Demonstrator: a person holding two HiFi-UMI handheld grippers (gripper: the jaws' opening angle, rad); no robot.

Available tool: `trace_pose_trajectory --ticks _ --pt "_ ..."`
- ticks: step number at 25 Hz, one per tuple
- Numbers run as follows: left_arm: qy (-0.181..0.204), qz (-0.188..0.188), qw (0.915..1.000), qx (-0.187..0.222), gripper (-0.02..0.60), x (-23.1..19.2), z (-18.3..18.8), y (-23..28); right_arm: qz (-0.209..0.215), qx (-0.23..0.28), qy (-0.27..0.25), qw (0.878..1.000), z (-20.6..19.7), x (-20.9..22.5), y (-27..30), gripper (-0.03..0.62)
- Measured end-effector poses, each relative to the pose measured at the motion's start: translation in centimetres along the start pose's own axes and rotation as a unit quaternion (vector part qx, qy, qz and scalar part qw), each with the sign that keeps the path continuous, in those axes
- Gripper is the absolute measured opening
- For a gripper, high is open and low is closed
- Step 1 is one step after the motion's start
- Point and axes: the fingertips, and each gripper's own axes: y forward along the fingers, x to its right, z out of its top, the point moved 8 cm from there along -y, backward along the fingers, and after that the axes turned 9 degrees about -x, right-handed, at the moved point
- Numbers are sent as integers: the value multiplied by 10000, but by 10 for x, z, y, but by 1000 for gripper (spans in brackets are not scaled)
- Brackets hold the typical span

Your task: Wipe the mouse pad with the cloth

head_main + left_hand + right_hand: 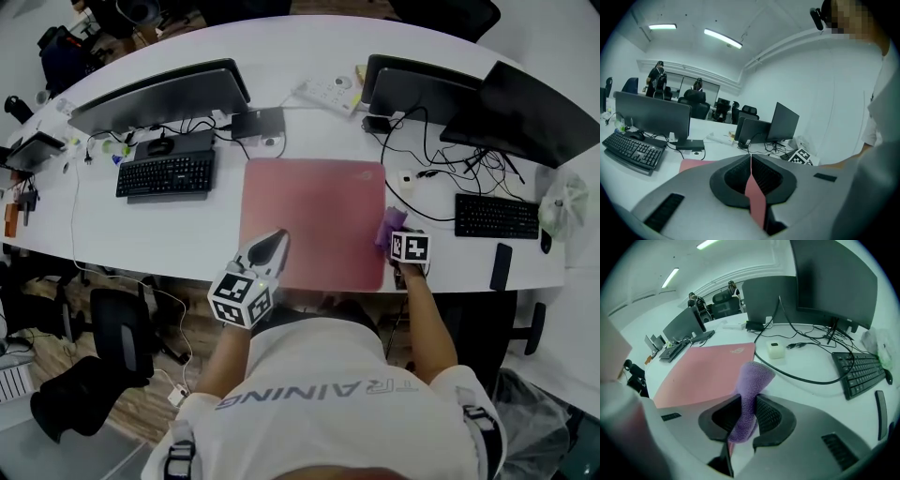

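Currently, my right gripper (749,401) is clenched on the purple cloth (752,376). The cloth stands up out of the jaws as a folded wad, and a short tail hangs behind the pads. In the head view, this gripper (396,232) sits at the right edge of the pink mouse pad (314,220), near its front corner. The cloth (387,223) overlaps that edge there. I cannot tell whether the cloth touches the pad surface.

My left gripper (751,159) has its jaws closed together at the tips and grips nothing I can make out. A pink sliver shows through the slit behind the tips. In the head view, this gripper (267,251) lies over the front left part of the mouse pad and points away from me.

The mouse pad lies flat on the white desk (141,234), between a black keyboard (167,174) on the left and a second keyboard (496,217) on the right. A small white box (777,350) rests on the desk just beyond the pad's far right corner, with black cables running past it.
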Motion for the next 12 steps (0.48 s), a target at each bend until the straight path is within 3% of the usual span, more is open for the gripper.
trace_pose_trajectory --ticks 5,12 --pt "58 -113 9999 64 34 -24 0 -27 33 712 223 9972 3 -30 -40 100" --pt "-124 4 9999 116 34 -89 -16 -93 526 1362 -242 9890 23 -153 -73 98"
